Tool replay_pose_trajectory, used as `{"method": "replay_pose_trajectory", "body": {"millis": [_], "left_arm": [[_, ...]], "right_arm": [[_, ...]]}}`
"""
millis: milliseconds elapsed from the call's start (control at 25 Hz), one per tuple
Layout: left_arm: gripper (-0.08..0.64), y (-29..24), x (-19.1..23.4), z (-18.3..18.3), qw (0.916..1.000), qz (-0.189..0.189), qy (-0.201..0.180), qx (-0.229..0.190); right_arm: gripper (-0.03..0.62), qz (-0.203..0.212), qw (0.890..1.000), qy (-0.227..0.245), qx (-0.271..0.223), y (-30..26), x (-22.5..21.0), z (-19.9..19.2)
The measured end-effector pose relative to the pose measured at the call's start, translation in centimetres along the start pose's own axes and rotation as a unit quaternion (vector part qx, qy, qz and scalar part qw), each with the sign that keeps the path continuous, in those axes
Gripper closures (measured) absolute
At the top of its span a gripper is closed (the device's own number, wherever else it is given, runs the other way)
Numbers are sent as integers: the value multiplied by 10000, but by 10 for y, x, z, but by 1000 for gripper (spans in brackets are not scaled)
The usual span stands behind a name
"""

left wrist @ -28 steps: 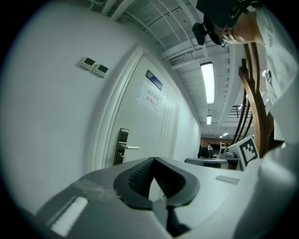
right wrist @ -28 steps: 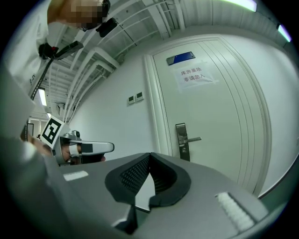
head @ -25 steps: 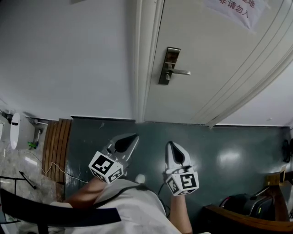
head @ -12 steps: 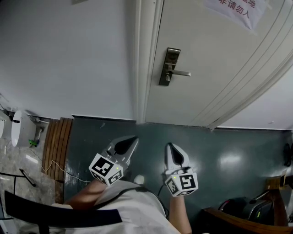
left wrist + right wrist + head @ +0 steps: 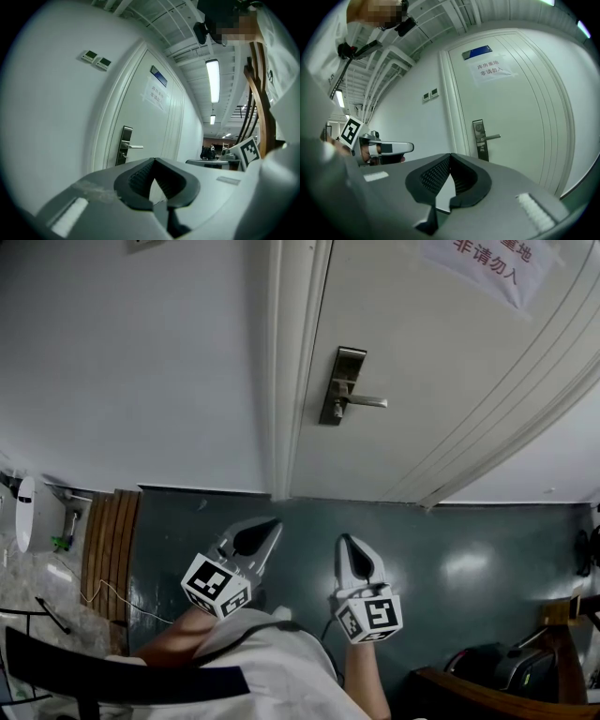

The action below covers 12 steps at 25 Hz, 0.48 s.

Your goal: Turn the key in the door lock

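A white door (image 5: 441, 381) stands closed ahead, with a metal lock plate (image 5: 339, 385) and a lever handle (image 5: 367, 401) near its left edge. Below the handle a small stub (image 5: 335, 410) sticks out of the plate; I cannot tell if it is a key. My left gripper (image 5: 273, 523) and right gripper (image 5: 345, 539) hover side by side over the floor, well short of the door, both shut and holding nothing. The lock plate (image 5: 125, 145) shows far off in the left gripper view, and the lock plate (image 5: 480, 139) sits beyond the jaws in the right gripper view.
The white door frame (image 5: 286, 371) meets a plain wall (image 5: 141, 362) on the left. A paper notice (image 5: 487, 263) hangs on the door. Wooden slats (image 5: 111, 549) and a white device (image 5: 26, 514) lie at the left. A wooden chair (image 5: 497, 692) and a dark bag (image 5: 492, 667) sit at bottom right.
The door and lock plate have slid slightly down and left in the head view. Both grippers keep the same pose side by side, jaws unchanged.
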<state>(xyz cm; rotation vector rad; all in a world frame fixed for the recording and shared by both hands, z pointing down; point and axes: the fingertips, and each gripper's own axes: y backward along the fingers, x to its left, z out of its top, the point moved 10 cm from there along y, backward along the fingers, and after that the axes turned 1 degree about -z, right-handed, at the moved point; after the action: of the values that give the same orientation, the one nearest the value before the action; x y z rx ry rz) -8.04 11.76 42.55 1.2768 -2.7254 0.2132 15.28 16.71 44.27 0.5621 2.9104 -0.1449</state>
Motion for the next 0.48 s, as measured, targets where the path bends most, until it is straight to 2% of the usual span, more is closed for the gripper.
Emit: {"method": "replay_pose_trajectory", "body": {"millis": [480], "left_arm": [[557, -60, 88, 31, 9993, -367, 50, 9]], "right_arm": [[584, -247, 9996, 103, 74, -99, -14, 27]]}}
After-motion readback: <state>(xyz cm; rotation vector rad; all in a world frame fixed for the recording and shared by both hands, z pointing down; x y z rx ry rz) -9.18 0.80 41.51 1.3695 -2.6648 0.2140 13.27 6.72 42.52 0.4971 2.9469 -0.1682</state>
